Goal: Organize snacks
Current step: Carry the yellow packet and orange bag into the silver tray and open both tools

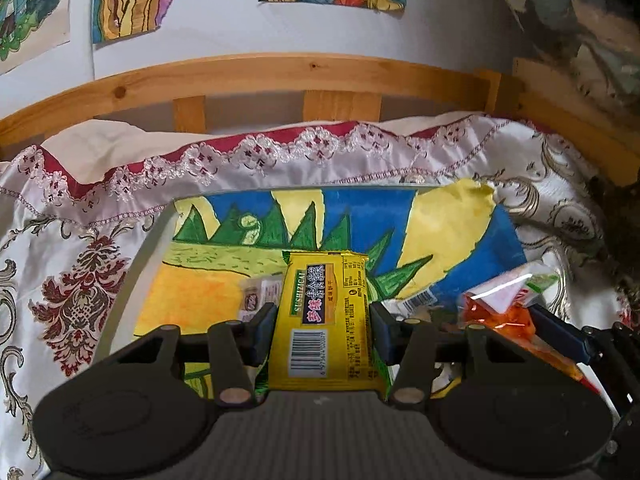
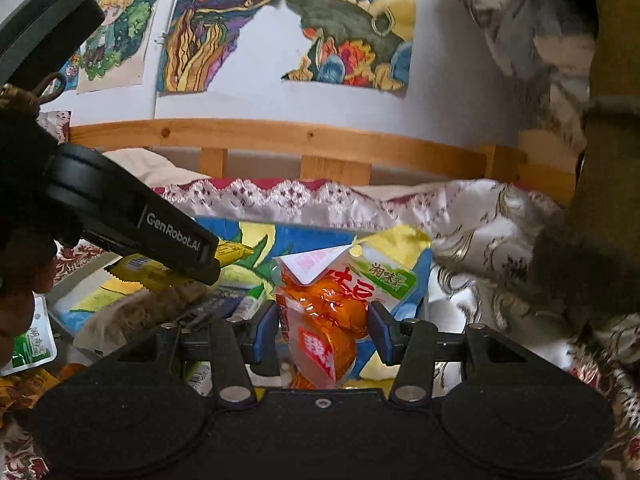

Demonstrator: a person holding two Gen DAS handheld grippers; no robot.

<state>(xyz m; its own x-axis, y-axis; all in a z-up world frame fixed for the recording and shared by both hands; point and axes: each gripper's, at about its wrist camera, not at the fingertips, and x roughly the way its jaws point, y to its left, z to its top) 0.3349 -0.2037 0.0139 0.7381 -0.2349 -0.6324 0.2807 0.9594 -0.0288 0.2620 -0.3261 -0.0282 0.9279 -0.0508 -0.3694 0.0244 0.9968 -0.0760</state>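
Bed [image 1: 560, 168]: patterned cover, painted sheet [image 1: 200, 304] on top, my drop zone.
Left claw [image 1: 322, 322]: pinching the yellow snack pack [image 1: 320, 320] above the sheet; I lower flat.
Right claw [image 2: 322, 330]: pinching the orange snack bag [image 2: 320, 316]; I hold clear of the left claw.

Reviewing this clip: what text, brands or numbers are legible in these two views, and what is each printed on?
"SUSHIZICAI": along the label of the yellow snack packet held in the left gripper.
"GenRobot.AI": on the left gripper's black body, right wrist view.
Barcode digits and Chinese characters on the yellow packet: too small or blurred to read.
Characters on the orange snack pouch in the right gripper: too blurred to read.
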